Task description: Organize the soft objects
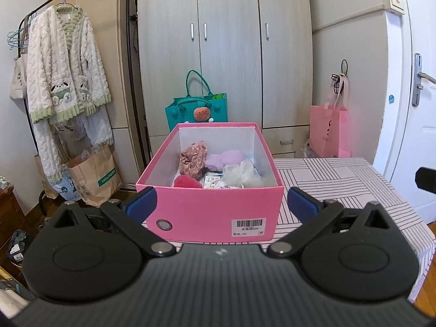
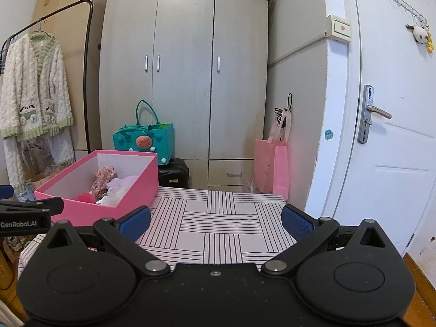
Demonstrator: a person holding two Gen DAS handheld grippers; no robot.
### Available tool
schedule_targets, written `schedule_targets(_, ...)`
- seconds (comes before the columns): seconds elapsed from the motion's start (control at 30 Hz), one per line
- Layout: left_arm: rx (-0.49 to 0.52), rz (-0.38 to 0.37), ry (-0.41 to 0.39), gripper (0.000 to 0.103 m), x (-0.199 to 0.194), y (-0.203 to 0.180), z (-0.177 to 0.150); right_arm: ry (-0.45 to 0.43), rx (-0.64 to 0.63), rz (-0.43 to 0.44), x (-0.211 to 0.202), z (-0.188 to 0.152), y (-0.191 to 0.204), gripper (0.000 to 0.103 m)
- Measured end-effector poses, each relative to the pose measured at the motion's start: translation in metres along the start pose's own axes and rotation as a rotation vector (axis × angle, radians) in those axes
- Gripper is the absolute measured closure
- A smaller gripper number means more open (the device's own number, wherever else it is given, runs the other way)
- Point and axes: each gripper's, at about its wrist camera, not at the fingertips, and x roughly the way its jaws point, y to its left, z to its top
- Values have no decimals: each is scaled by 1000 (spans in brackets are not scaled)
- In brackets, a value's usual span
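Pink box [image 1: 209, 209] of soft objects [image 1: 218, 167] sits just ahead of the wide-spread, empty left hand-held gripper [image 1: 222, 200].

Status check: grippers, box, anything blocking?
Left gripper open, empty, facing pink box. Right gripper open, empty, over striped tablecloth. Soft items in box. Nothing blocking.

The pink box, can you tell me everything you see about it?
The pink box looks like cardboard, pink outside and white inside, with no lid on. Its front has a barcode sticker and a round metal eyelet. It sits upright at the left edge of the striped tablecloth, holding soft things. Neither gripper touches it.
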Motion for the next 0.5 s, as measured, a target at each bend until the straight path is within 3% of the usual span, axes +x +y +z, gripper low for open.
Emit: schedule_targets(0.5, 1, 4, -1, 0, 3, 1, -3, 16, -24, -22, 8, -5, 1, 0)
